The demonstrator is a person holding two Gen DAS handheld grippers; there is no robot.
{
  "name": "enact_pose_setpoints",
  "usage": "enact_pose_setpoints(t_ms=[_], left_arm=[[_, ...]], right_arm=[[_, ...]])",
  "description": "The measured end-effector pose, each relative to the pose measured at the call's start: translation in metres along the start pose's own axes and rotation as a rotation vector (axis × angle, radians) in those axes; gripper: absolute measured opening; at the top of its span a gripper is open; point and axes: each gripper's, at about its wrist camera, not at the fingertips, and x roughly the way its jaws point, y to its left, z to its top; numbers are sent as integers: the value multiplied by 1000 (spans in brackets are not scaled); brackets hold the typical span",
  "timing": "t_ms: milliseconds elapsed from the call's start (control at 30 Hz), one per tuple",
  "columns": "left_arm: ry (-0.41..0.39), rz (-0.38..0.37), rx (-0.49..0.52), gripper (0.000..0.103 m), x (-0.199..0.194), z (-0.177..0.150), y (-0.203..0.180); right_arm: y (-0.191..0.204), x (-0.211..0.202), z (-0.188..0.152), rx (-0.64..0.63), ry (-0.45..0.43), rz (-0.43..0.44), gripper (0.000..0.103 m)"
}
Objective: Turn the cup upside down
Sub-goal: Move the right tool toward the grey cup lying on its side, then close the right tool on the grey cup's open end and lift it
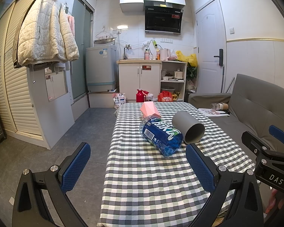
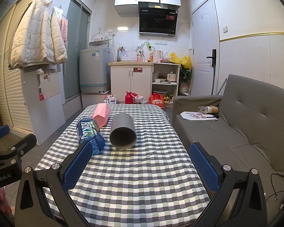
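- In the left wrist view we are holding our left gripper (image 1: 138, 167) low at the bottom of the frame, pointing up the length of the checked table (image 1: 151, 189), its blue pads spread wide with nothing between them.
- The left pad is hanging over the floor at lower left, while the right pad is sitting over the cloth just below the cup's mouth, apart from it.
- In the right wrist view we are holding our right gripper (image 2: 142, 165) at the bottom centre, level and aimed at the cup, its jaws also spread wide and gripping nothing.
- Each gripper is showing at the side edge of the other's view: the right one at the right edge of the left view, the left one at the left edge of the right view.
- The grey cup (image 2: 123, 131) is lying on its side in the middle of the table, its open mouth facing us, well ahead of both grippers.
- A blue bottle (image 2: 90, 134) is lying just left of the cup, its lower end partly hidden behind our right gripper's left pad.
- A pink faceted container (image 2: 101, 117) is lying behind the bottle, towards the far end of the table.
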Motion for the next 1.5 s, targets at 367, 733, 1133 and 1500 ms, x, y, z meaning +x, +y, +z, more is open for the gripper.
enact_pose_setpoints(t_ms=[367,733,1133,1500], left_arm=[[0,0,-1,103,0,0,0],[5,5,-8,103,-1,-2,0],[241,67,-52,103,71,28,14],[346,125,-76,103,147,37,30]], right_arm=[[0,0,0,-1,0,0,103],[1,1,-3,-3,9,-1,103],[0,81,35,23,216,50,103],[15,216,52,8,423,131,102]])
